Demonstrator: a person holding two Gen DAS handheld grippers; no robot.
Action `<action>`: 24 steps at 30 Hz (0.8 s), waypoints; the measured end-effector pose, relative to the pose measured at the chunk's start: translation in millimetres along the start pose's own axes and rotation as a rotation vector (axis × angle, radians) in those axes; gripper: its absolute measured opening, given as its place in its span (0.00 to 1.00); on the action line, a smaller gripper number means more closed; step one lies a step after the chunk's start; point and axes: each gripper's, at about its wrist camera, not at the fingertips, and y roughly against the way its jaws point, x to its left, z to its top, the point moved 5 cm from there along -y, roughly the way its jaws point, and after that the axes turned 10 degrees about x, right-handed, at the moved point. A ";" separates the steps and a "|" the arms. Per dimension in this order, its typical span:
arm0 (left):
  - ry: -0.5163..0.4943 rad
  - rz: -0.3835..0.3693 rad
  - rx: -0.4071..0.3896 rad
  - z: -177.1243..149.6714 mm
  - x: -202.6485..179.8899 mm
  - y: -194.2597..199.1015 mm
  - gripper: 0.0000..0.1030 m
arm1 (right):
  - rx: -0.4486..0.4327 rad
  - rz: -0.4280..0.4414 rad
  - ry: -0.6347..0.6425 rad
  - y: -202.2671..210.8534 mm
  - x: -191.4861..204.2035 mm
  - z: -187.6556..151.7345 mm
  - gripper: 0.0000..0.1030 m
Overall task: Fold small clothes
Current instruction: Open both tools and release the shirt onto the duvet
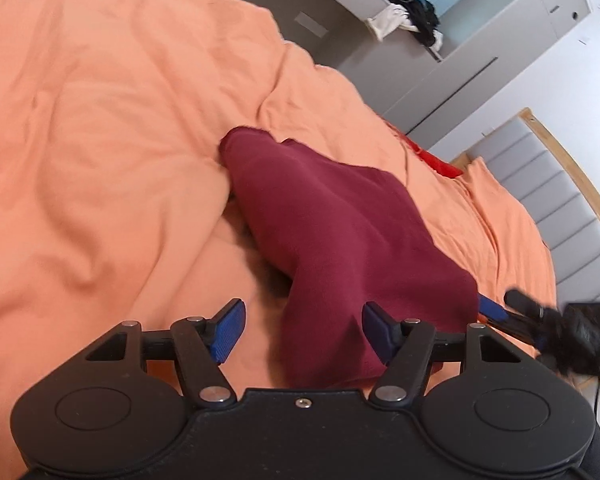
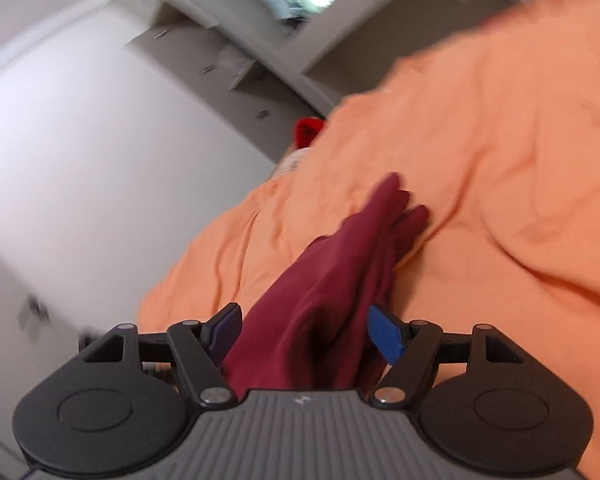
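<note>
One maroon garment [image 1: 340, 232], a small piece of clothing whose exact kind cannot be told, stretches across the rumpled orange duvet [image 1: 100, 140] of a bed, its far end lying on the cover and its near end running back between two hand-held tools. In the left wrist view the cloth passes through the left gripper [image 1: 304, 332], lying against the right-hand blue pad [image 1: 378, 334] and well clear of the other; the jaws stand wide and do not pinch it. The right wrist view, blurred, shows the same cloth bunched in ridges inside the right gripper [image 2: 306, 334], whose jaws are likewise spread, the fabric brushing the darker pad on the left and apart from the brighter blue pad [image 2: 386, 334] on the right. The right gripper also appears, blurred, at the garment's far corner in the left view.

The step in hand looks like a release, letting the piece settle onto the duvet. Done well, both tools would draw straight back along the cloth without snagging it, so the fold line stays even and no corner is dragged.

Beyond the bed's far edge stand pale grey cabinets [image 1: 480, 60] with dark clothes [image 1: 416, 12] heaped on a ledge, and a padded headboard [image 1: 560, 200] framed in light wood.
</note>
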 end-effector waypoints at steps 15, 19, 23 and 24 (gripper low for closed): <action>-0.122 0.150 0.035 -23.8 -2.7 -7.1 0.64 | 0.114 -0.062 -0.109 -40.1 -19.5 -49.3 0.06; -0.130 0.173 -0.031 -28.2 -6.9 8.3 0.69 | 0.130 -0.056 -0.121 -32.6 -16.8 -45.8 0.16; -0.207 0.282 -0.221 -42.9 -23.3 53.7 0.94 | 0.093 -0.028 -0.193 4.4 -12.3 -30.9 0.65; -0.222 0.291 -0.276 -45.6 -27.8 65.2 0.98 | 0.061 -0.040 -0.169 13.8 -8.9 -21.6 0.66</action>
